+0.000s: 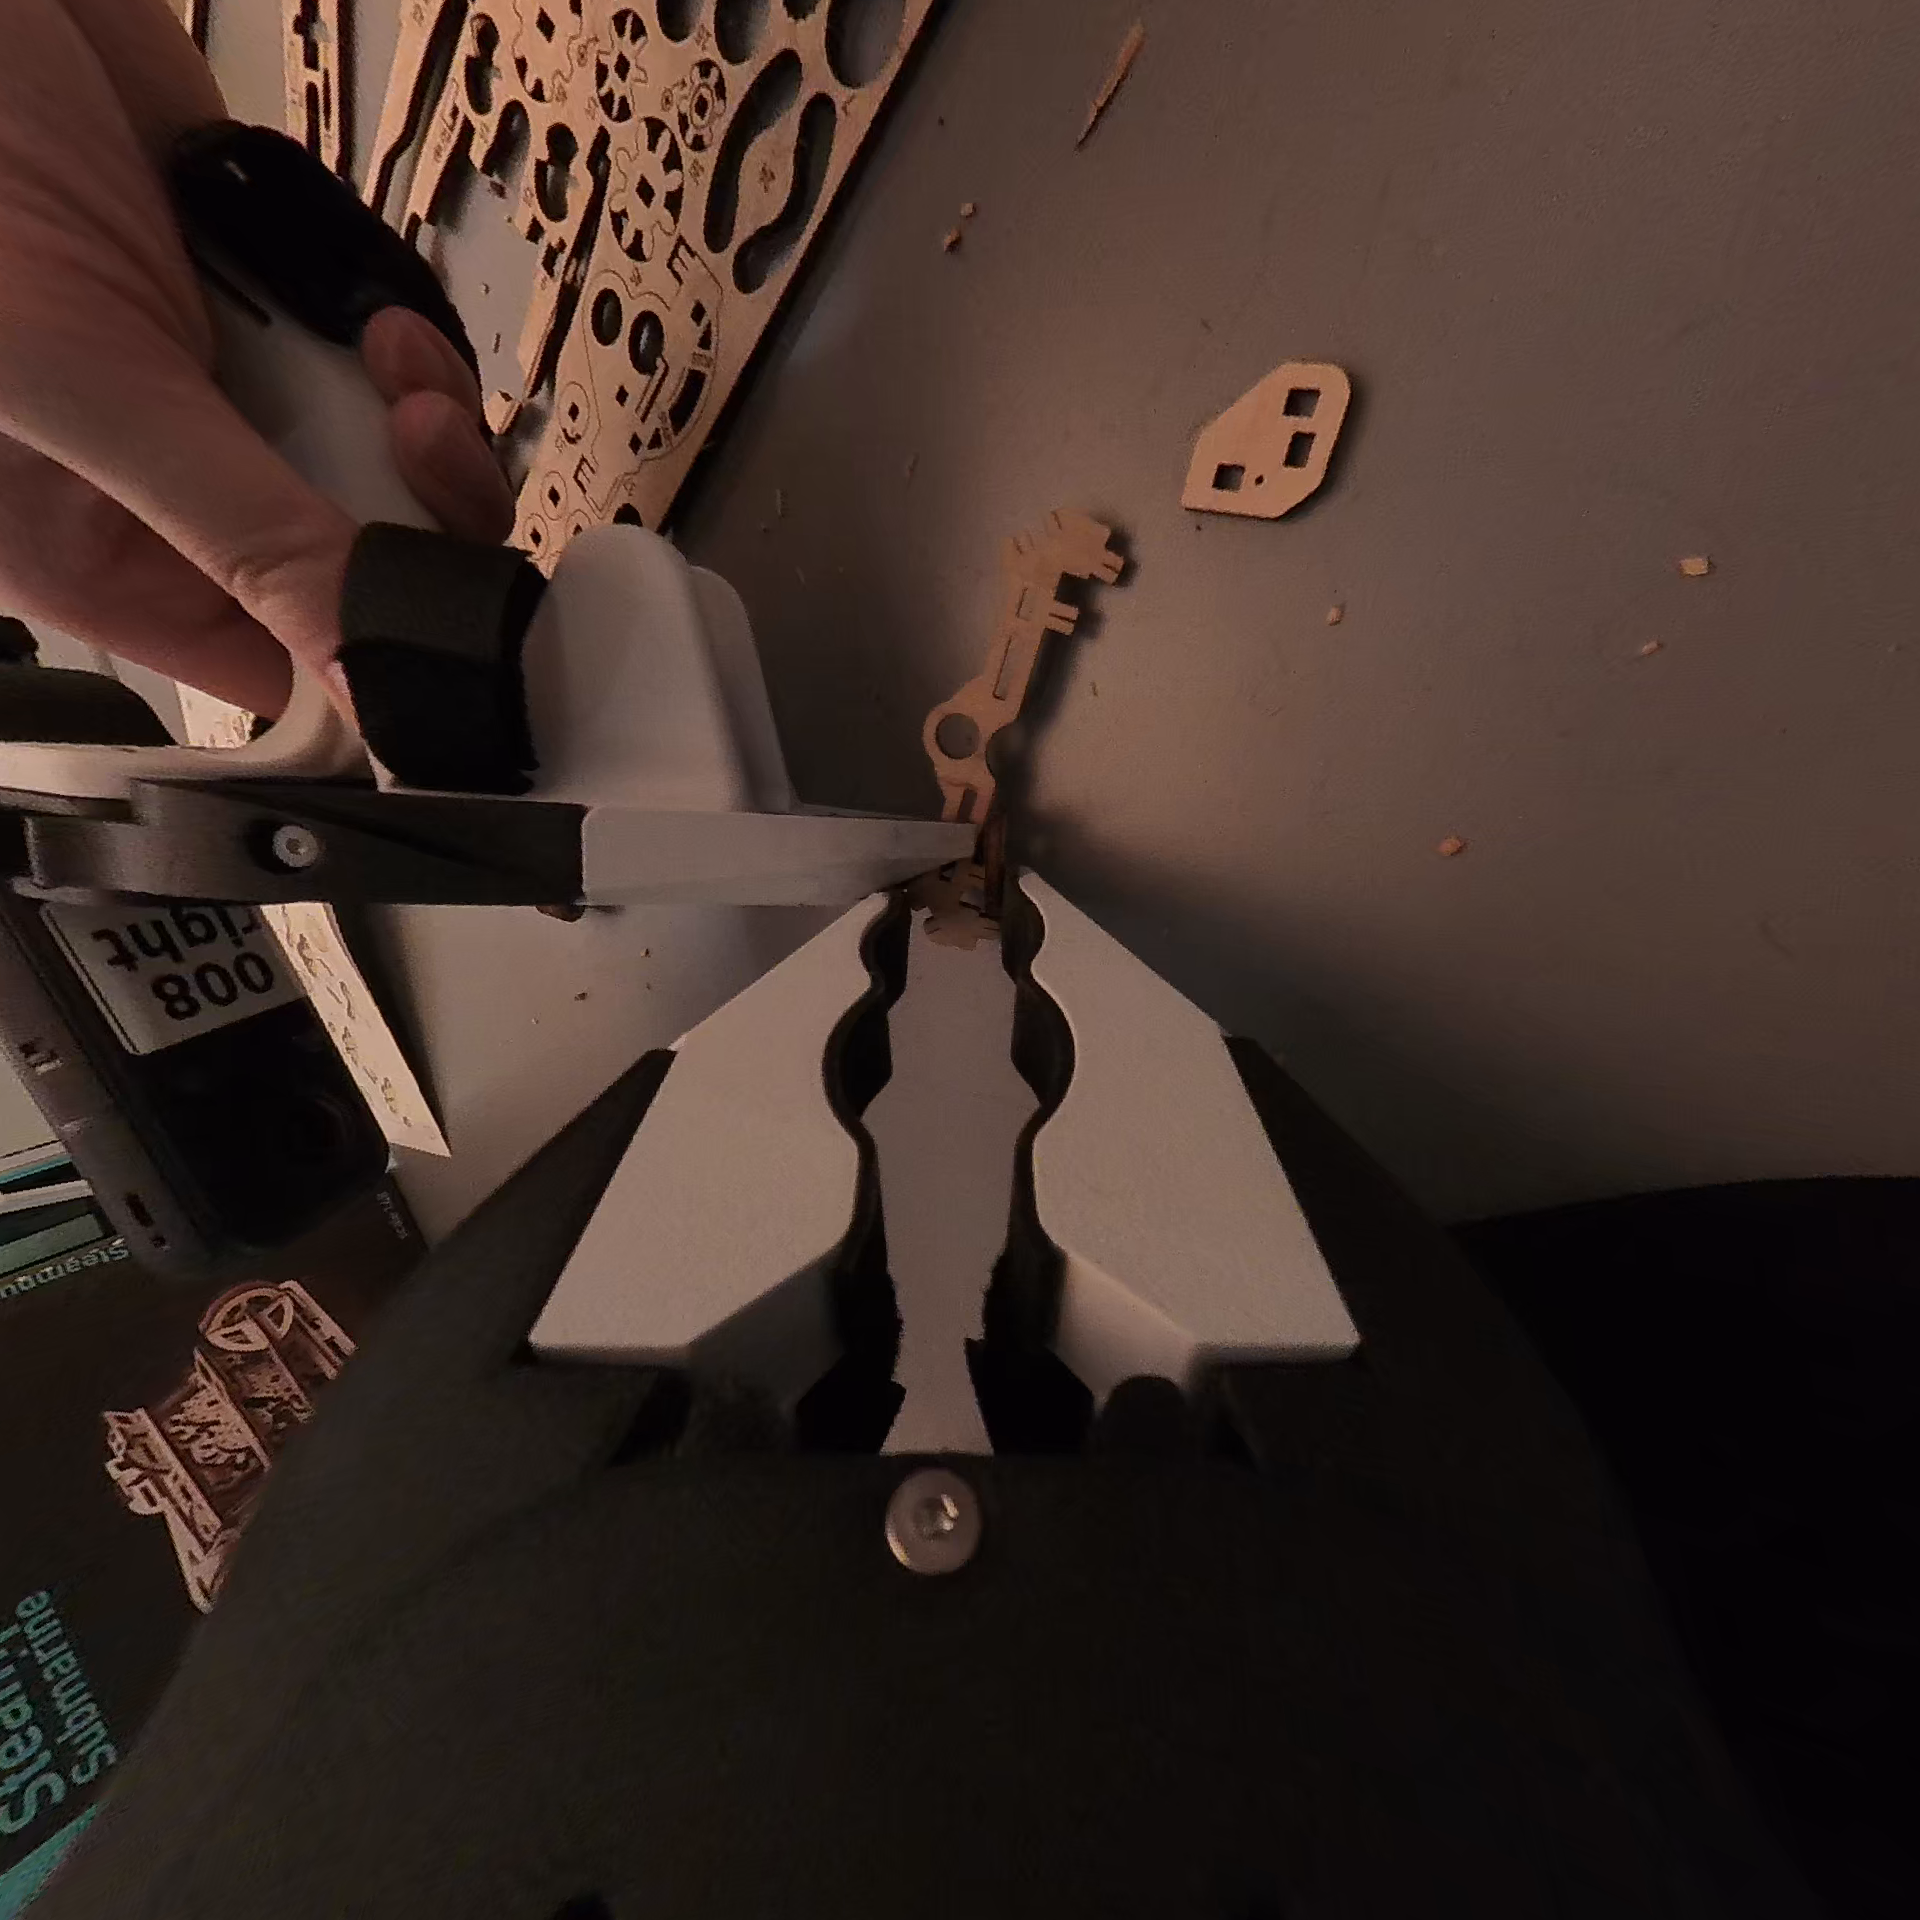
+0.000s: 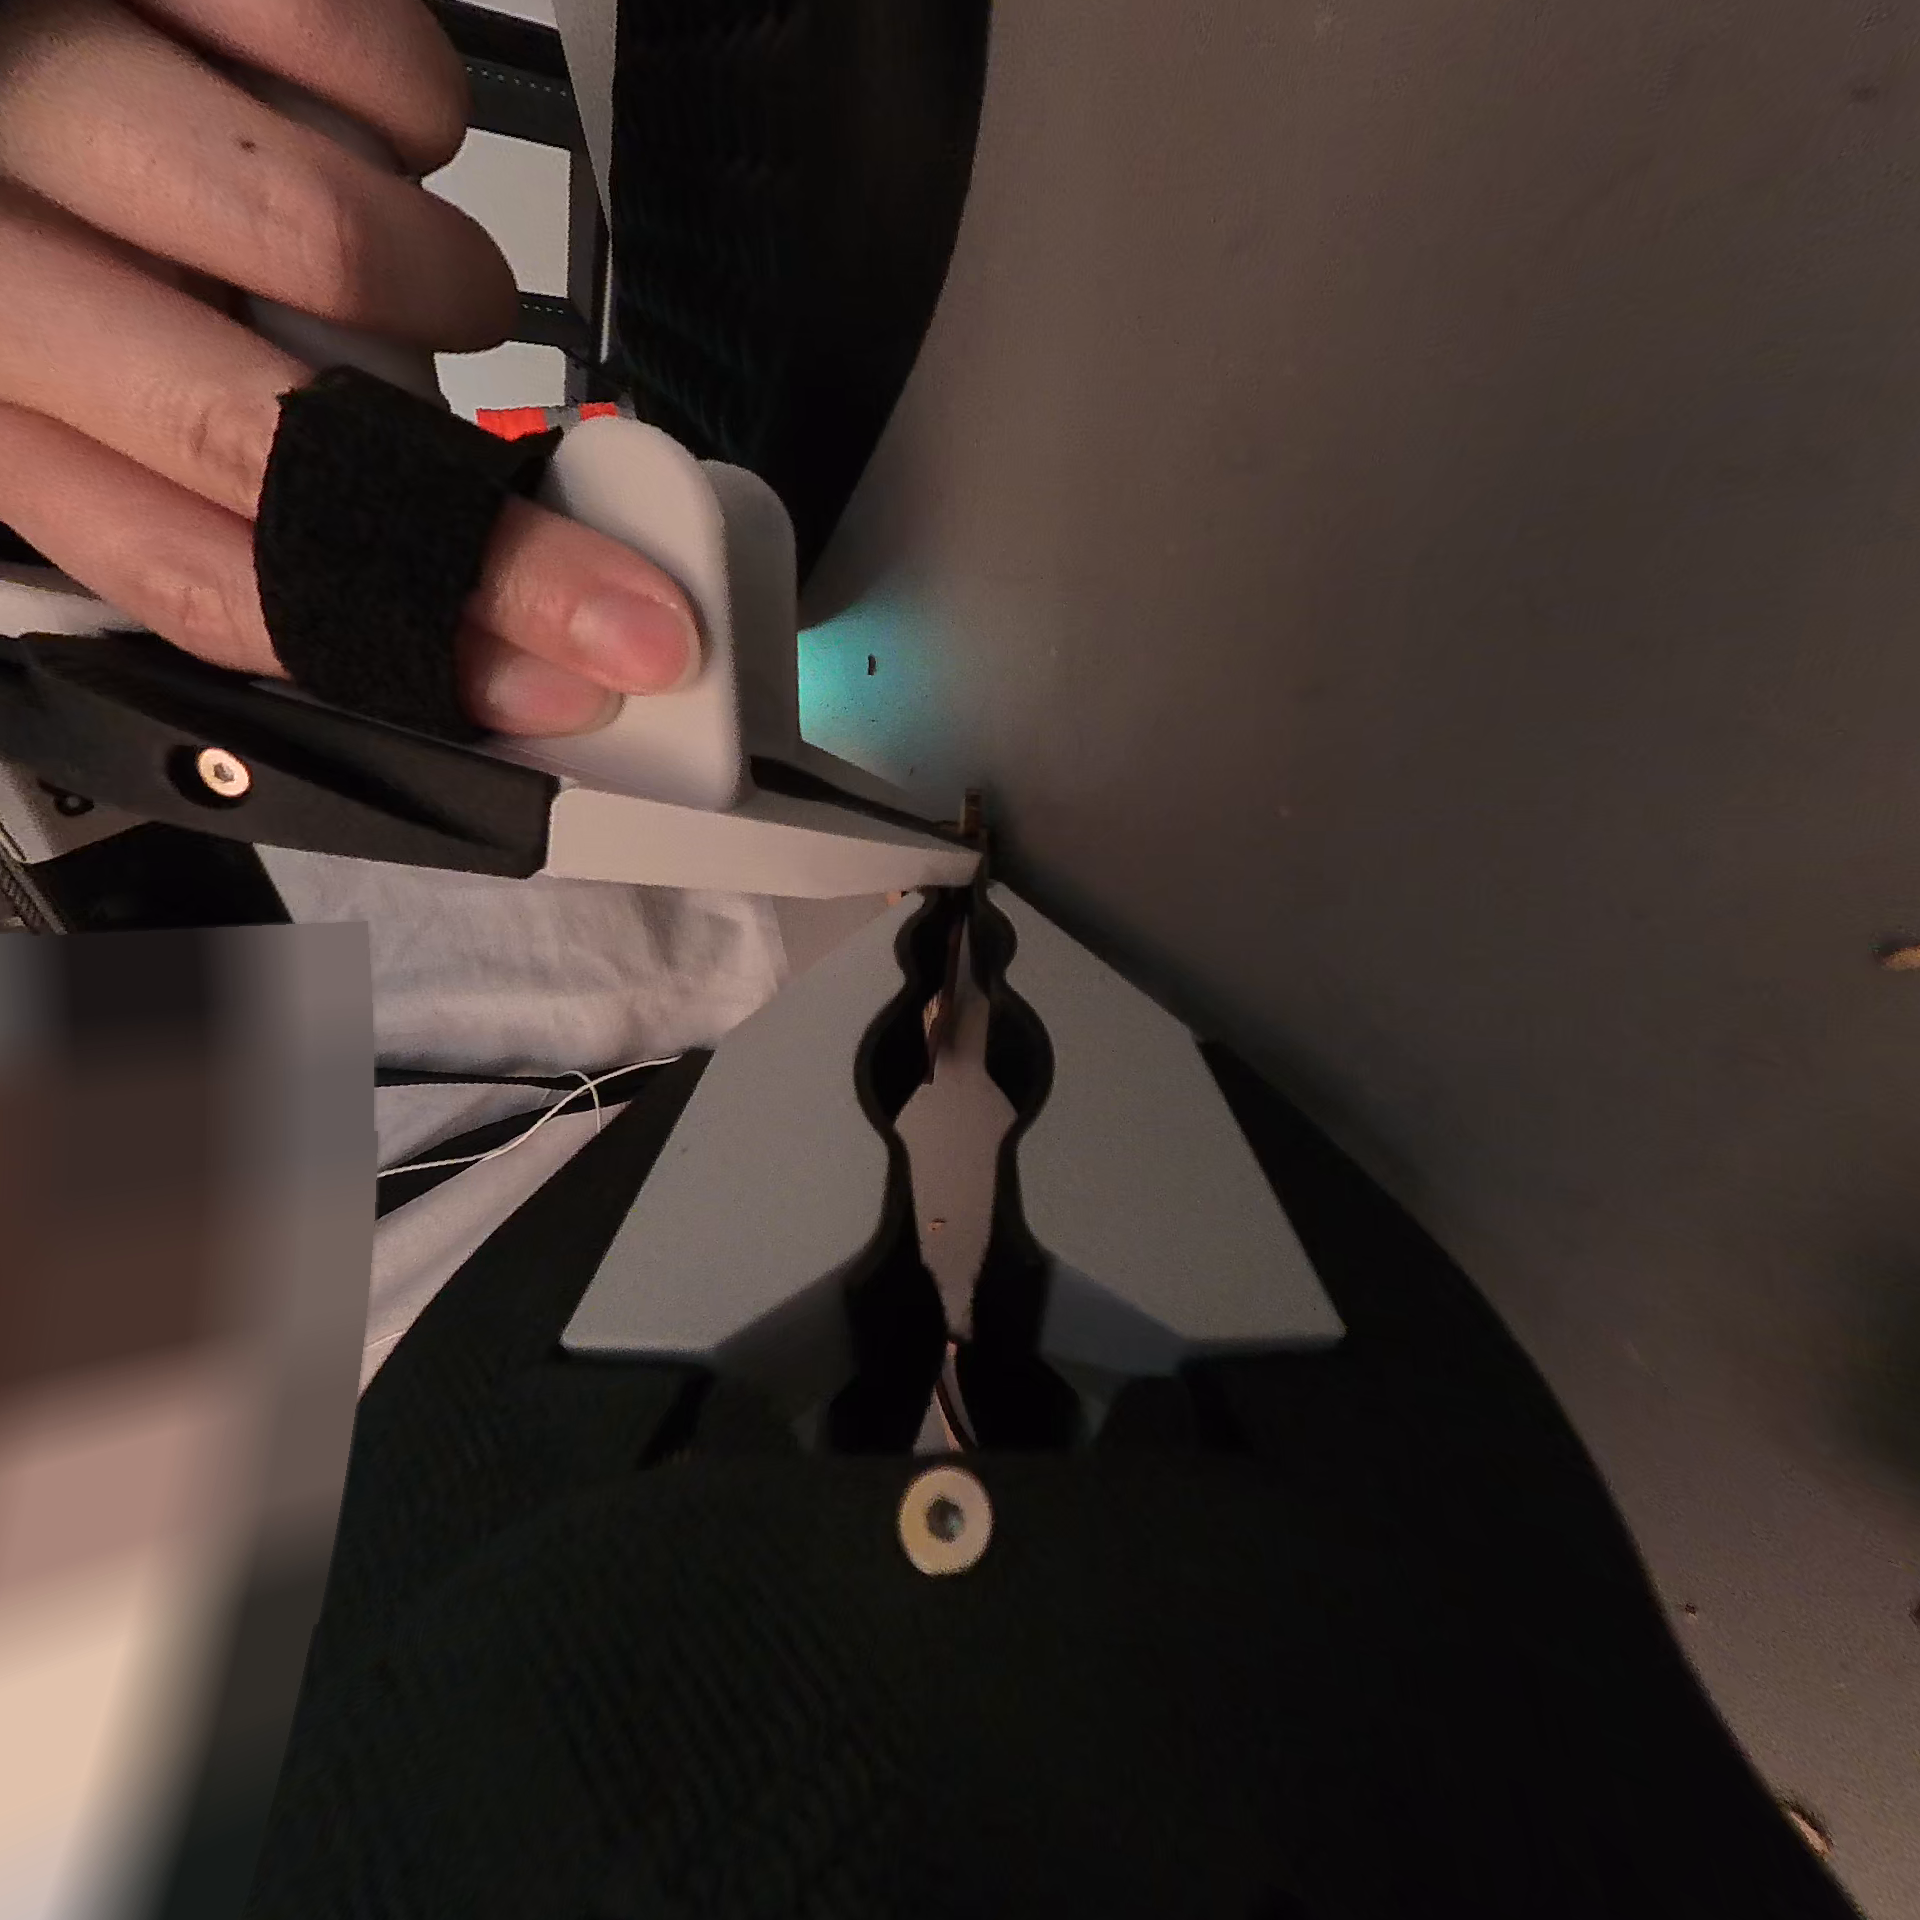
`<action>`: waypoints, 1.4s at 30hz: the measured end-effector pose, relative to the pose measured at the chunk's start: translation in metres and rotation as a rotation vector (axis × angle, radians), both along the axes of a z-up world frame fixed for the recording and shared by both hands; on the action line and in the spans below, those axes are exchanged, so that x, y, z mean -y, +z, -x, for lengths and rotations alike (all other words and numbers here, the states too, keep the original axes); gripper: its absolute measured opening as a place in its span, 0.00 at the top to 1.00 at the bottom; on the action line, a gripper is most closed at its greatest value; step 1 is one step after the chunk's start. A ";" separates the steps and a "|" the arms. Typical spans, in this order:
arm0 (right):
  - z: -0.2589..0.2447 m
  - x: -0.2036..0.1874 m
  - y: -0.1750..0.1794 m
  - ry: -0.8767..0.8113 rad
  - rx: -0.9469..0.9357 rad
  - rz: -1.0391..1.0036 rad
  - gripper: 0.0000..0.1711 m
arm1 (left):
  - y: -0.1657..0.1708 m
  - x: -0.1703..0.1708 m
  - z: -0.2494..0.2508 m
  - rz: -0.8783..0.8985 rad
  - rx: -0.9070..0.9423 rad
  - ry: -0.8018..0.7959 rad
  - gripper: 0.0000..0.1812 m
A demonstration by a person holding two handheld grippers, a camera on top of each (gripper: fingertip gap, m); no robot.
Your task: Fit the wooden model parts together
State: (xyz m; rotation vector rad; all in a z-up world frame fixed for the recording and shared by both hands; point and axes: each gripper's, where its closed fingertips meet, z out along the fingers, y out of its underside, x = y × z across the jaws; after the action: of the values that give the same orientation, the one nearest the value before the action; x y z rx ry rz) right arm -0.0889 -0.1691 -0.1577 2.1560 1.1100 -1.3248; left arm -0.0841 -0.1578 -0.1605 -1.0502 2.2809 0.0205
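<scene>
Plywood arm part (image 1: 1023,665), thin, light and judged brittle at its notched tabs, is held above the grey desk (image 1: 1455,312) edge-on where both closed jaws meet, left gripper (image 1: 961,899) and right gripper (image 2: 971,894) each pinching it; best gripped on flat faces.

A grey surface (image 1: 1455,727) is filling most of the left wrist view, with small wood chips (image 1: 1449,845) lying scattered over its right half. At the lower left of that frame a dark printed box (image 1: 62,1704) is lying flat. In the right wrist view, white cloth (image 2: 561,977) is showing at mid left.
</scene>
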 end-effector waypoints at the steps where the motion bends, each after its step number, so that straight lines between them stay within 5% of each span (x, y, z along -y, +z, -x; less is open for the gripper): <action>1: 0.000 0.000 0.000 0.000 0.002 0.000 0.98 | 0.000 0.000 0.000 0.004 0.003 0.004 0.91; 42: 0.001 0.000 -0.001 -0.043 0.040 0.003 0.99 | -0.001 0.000 0.001 0.047 -0.029 0.126 0.91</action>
State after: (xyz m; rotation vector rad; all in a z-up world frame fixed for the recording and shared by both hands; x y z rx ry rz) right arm -0.0902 -0.1689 -0.1583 2.2062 1.0510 -1.2949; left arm -0.0853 -0.1580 -0.1610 -1.2243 2.2471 0.0336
